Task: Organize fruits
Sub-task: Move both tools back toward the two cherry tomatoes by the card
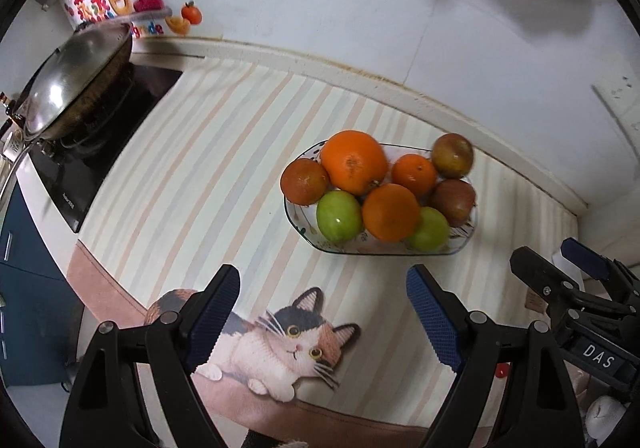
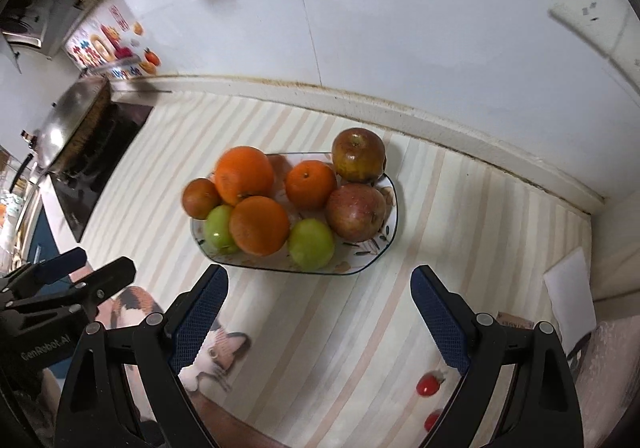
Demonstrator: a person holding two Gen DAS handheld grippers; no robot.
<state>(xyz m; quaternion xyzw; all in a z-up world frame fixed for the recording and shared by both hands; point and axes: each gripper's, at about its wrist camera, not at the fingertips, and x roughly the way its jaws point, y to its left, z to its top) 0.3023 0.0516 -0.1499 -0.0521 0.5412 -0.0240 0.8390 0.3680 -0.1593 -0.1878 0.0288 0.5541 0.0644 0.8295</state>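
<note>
An oval patterned plate (image 1: 384, 250) (image 2: 390, 232) rests on the striped mat and holds several fruits: oranges (image 1: 354, 161) (image 2: 244, 173), green fruits (image 1: 339, 215) (image 2: 311, 250) and reddish apples (image 1: 454, 201) (image 2: 356, 211). One apple (image 2: 359, 155) sits at the plate's far rim. My left gripper (image 1: 324, 308) hovers open above the mat, nearer than the plate, with nothing between its blue pads. My right gripper (image 2: 320, 312) is likewise open and empty just short of the plate. Each gripper shows at the edge of the other's view.
A lidded wok (image 1: 76, 83) stands on a black hob (image 1: 100, 151) at the left. White tiled wall runs behind the counter. A cat picture (image 1: 288, 344) is printed on the mat. Two small red items (image 2: 428, 386) lie near the front; white paper (image 2: 570, 298) sits at the right.
</note>
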